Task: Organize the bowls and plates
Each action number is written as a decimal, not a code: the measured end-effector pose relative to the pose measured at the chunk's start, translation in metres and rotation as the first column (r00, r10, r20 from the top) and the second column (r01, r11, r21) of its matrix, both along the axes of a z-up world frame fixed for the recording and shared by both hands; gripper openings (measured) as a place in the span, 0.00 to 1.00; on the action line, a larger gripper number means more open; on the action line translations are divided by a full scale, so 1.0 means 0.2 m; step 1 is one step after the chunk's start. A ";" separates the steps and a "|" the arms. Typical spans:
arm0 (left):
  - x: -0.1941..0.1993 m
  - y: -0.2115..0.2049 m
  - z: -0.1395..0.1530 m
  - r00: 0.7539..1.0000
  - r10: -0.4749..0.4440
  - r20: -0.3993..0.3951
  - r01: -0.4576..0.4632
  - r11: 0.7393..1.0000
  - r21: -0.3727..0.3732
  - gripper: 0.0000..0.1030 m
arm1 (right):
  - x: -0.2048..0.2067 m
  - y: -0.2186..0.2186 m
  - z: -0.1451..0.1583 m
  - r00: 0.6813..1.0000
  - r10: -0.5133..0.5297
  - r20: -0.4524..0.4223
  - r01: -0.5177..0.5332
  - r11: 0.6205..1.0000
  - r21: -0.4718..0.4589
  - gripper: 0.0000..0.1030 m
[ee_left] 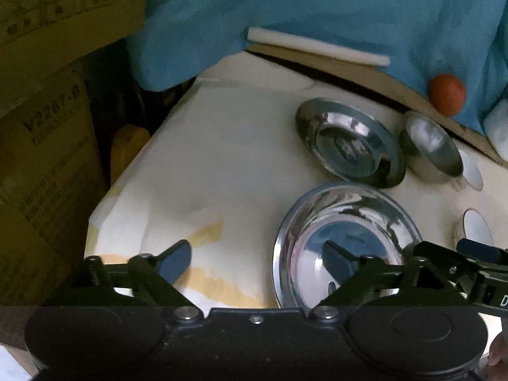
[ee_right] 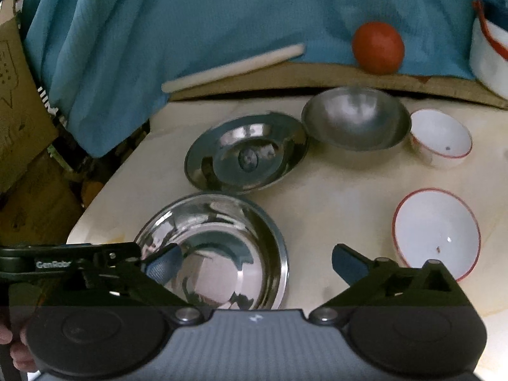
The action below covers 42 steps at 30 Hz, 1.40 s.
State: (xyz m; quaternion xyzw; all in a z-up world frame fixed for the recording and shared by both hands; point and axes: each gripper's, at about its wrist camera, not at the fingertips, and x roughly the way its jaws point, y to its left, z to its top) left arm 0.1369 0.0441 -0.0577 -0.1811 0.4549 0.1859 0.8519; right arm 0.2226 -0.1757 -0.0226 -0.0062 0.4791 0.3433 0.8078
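On the cream table a shiny steel bowl (ee_left: pixel 346 241) (ee_right: pixel 219 247) sits nearest. Behind it lies a steel plate (ee_left: pixel 349 143) (ee_right: pixel 247 152), then a duller steel bowl (ee_left: pixel 431 146) (ee_right: pixel 355 117). Two white red-rimmed bowls stand to the right, one far (ee_right: pixel 441 136) (ee_left: pixel 473 171), one near (ee_right: pixel 436 231) (ee_left: pixel 476 228). My left gripper (ee_left: pixel 257 260) is open, its right finger over the near steel bowl. My right gripper (ee_right: pixel 257 263) is open, straddling that bowl's right rim, its left finger over the bowl's inside.
A blue cloth (ee_right: pixel 190 16) covers the back, with a white stick (ee_right: pixel 235 66) and an orange ball (ee_right: pixel 377 47) on it. Cardboard boxes (ee_left: pixel 41 165) stand beyond the table's left edge. A white enamel pot (ee_right: pixel 492 50) sits at far right.
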 end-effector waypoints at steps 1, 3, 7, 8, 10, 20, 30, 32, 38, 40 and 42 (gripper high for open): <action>0.00 0.01 0.00 1.000 0.005 0.009 -0.005 1.000 -0.004 0.94 | 0.00 0.00 0.00 1.000 -0.004 0.003 0.004 1.000 0.004 1.00; -0.01 0.02 0.01 0.999 0.017 0.027 -0.017 1.000 -0.004 0.95 | 0.01 0.00 0.00 1.000 -0.008 -0.004 0.008 1.000 0.015 1.00; 0.00 0.01 0.02 0.998 0.002 0.058 -0.003 1.000 0.031 0.98 | 0.01 -0.01 0.00 1.000 -0.009 0.006 0.009 1.000 0.017 1.00; 0.00 0.00 0.02 0.998 -0.008 0.062 0.006 0.999 0.042 0.98 | 0.01 -0.01 0.00 1.000 -0.012 0.010 0.012 1.000 0.017 1.00; 0.00 0.00 0.02 0.997 -0.024 0.074 0.020 0.999 0.050 0.99 | 0.01 -0.02 0.00 1.000 -0.021 0.016 0.021 1.000 0.022 1.00; 0.01 0.00 0.03 0.996 -0.017 0.088 0.013 0.999 0.050 0.99 | 0.02 -0.03 -0.02 1.000 -0.024 -0.008 0.024 0.999 0.021 1.00; 0.08 0.02 0.04 0.997 0.022 0.077 -0.026 0.998 0.049 0.99 | 0.07 -0.05 -0.02 1.000 0.010 -0.016 -0.010 1.000 0.002 1.00; 0.09 0.01 0.05 0.997 0.025 0.080 -0.029 0.998 0.056 0.99 | 0.09 -0.06 -0.02 1.000 0.017 -0.016 -0.017 1.000 0.010 1.00; 0.14 0.03 0.07 0.998 0.018 0.054 -0.023 0.995 0.096 0.99 | 0.17 -0.05 -0.02 0.999 0.043 -0.010 -0.043 0.999 0.028 1.00; 0.15 0.05 0.08 0.999 0.012 0.044 -0.016 0.995 0.096 0.99 | 0.18 -0.05 -0.02 0.999 0.039 -0.024 -0.038 0.999 0.031 1.00; 0.16 0.06 0.09 0.998 0.001 0.057 -0.005 0.996 0.084 0.99 | 0.20 -0.04 -0.02 0.999 0.038 -0.024 -0.037 0.998 0.045 1.00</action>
